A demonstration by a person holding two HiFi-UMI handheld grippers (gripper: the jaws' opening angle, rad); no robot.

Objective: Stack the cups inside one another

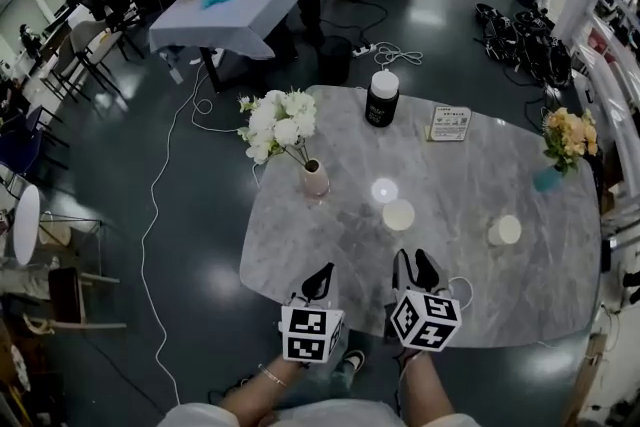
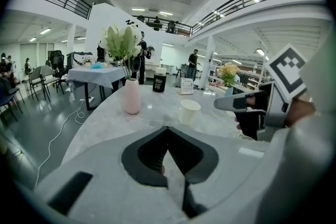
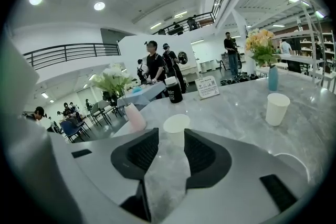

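— What stands in front of you?

— A grey marble table [image 1: 330, 245] with rounded corners. Toward its far left corner there is a pink vase [image 1: 315, 178] with white flowers. At the right edge there is a blue vase [image 1: 548, 178] with orange flowers. At the far edge stands a black jar [image 1: 381, 98] with a white lid.

— And your tongs?

— I hold both over the near edge, side by side. My left tongs [image 1: 318, 280] have the jaws together, tip against tip, with nothing between them. My right tongs [image 1: 415, 265] have the jaws apart, and they hold nothing.

— Where are the cups?

— Both stand upright and well apart from each other, not stacked. The first cup [image 1: 398, 215] is about in the middle of the table, near my right tongs and just ahead of them. In the right gripper view I see it beyond the gap of the jaws, but the pads do not touch it. The second cup [image 1: 504, 231] is near the right edge, alone.

— Anything smaller?

— A small card [image 1: 450, 123] stands at the far edge, just right of the jar.
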